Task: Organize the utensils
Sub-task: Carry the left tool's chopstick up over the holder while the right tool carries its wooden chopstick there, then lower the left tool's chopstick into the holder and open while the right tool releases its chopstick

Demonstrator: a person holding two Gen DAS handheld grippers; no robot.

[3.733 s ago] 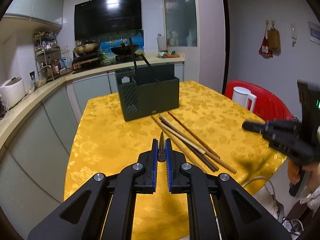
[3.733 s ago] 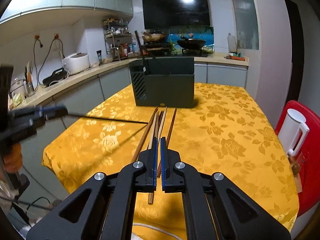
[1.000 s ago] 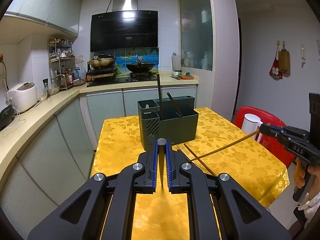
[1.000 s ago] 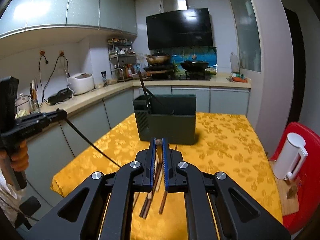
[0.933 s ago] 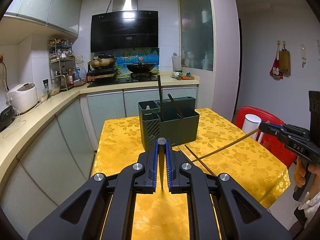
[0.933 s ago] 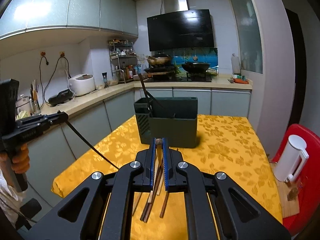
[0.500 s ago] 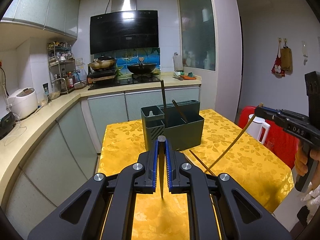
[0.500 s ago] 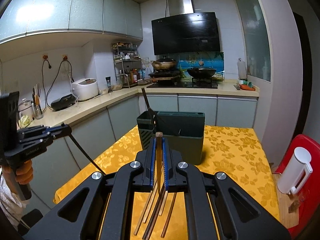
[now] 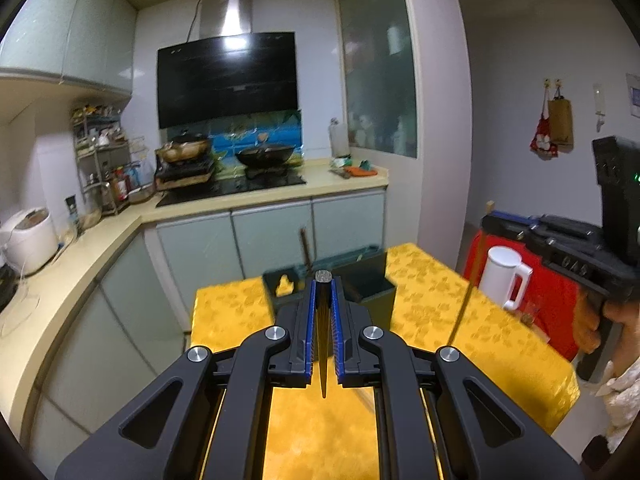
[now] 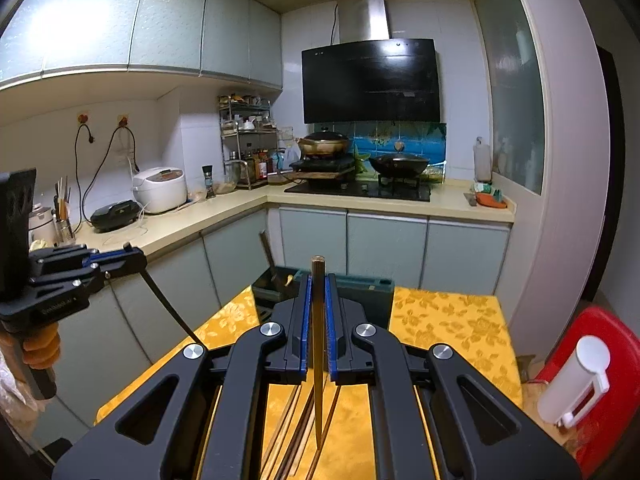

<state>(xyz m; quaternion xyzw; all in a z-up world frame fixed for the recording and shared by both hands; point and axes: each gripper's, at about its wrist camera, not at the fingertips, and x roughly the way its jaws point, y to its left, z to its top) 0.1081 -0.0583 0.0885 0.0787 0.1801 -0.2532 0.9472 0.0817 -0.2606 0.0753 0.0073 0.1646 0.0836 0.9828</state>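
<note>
Because the dark green plastic utensil caddy (image 10: 352,294) loads from above, you are holding each gripper's jaws clamped on one chopstick, tips hanging downward: left gripper (image 9: 323,280) on a dark tapered chopstick (image 9: 322,360), right gripper (image 10: 317,280) on a brown wooden chopstick (image 10: 317,344).

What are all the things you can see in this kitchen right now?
tablecloth: one, yellow with flowers, on the table
utensil holder: one, dark green, far end of the table
loose chopsticks: several, brown, lying on the cloth below the right gripper
kettle: one, white, on the red chair beside the table
red chair: one, right of the table
woks: two, dark, on the stove
rice cooker: one, white, on the counter
range hood: one, black, above the stove
dark chopstick: one, held upright in the left gripper
light chopstick: one, brown, held upright in the right gripper
hand: one, holding the right gripper's handle
</note>
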